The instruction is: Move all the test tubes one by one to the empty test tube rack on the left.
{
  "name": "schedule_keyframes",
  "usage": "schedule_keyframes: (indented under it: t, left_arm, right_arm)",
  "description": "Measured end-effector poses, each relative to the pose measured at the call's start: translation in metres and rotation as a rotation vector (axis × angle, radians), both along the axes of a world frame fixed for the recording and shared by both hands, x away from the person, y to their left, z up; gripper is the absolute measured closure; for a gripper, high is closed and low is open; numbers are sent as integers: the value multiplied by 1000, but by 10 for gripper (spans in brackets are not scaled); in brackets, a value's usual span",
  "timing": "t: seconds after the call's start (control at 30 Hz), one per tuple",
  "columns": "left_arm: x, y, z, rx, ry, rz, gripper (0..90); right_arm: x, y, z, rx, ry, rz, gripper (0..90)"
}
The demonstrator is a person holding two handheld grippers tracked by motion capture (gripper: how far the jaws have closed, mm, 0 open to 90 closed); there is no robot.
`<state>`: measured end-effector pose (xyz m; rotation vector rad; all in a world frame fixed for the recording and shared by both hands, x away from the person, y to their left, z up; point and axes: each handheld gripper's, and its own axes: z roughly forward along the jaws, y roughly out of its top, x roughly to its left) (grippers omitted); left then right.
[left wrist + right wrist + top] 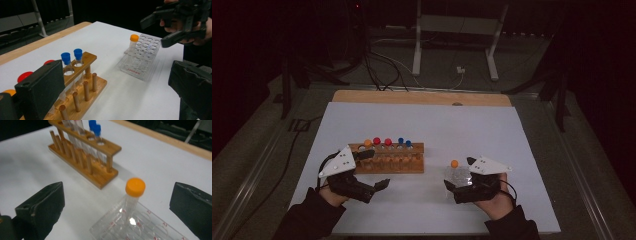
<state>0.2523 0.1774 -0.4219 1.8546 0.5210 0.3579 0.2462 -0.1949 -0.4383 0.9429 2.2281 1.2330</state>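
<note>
- The left gripper point(377, 170) hangs just in front of the wooden rack point(388, 159) on the white table point(432, 125), its jaws spread wide with nothing between them.
- In the left gripper view, two blue-capped tubes point(72, 61) stand upright in the rack's end holes, with red caps point(25, 75) and an orange cap point(10, 92) farther along behind the jaw.
- The right gripper point(458, 175) sits over the clear plastic tray point(457, 176) to the right of the rack, well apart from it; its jaws also stand open, pinching nothing.
- An orange-capped tube point(132, 197) stands in the tray, leaning slightly, between the right gripper's two black jaws but touching neither.
- The tray point(142, 56) rests tilted on the table, red lettering on its near edge.
- The person's dark sleeves point(312, 217) enter from the bottom of the high view.
</note>
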Motion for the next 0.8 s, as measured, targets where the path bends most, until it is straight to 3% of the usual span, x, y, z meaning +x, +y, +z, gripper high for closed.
schedule_keyframes:
  t: [0.23,0.3,0.53,0.8]
  left_arm:
    - [0,0,-3,-2,6,5,13]
    - [-1,0,-3,5,3,3,13]
    - [-1,-1,-4,8,6,5,13]
    - [0,-1,-4,7,8,-1,13]
  right_arm:
    - [6,-1,-10,-15,30,-48,88]
    - [6,-1,-12,-22,33,-52,201]
    - [13,-3,-19,-37,61,-82,444]
    - [21,2,-26,-87,98,-102,586]
